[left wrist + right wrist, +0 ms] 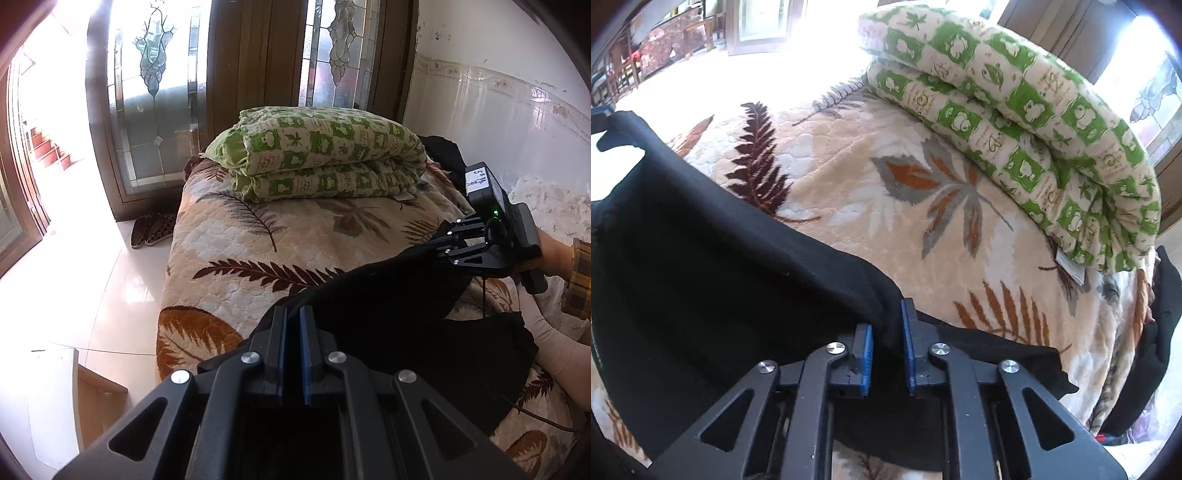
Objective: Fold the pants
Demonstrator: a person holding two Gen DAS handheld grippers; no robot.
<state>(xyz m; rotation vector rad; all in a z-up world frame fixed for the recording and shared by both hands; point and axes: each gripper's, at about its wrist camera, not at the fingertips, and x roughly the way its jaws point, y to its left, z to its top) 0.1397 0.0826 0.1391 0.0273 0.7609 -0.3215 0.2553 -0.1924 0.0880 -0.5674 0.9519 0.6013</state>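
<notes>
With both the left gripper (291, 332) and right gripper (888, 339) pinching the pants (720, 258) in their fingers, a fold is midway (edge raised); next, lay it onto the bed (886, 155).

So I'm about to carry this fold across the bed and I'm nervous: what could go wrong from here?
1. The right gripper pinches only a thin edge of the black pants; it could slip out.
2. The left gripper grips similarly little cloth, so the span may sag unevenly.
3. The green quilt lies ahead and could crowd the landing spot.
</notes>
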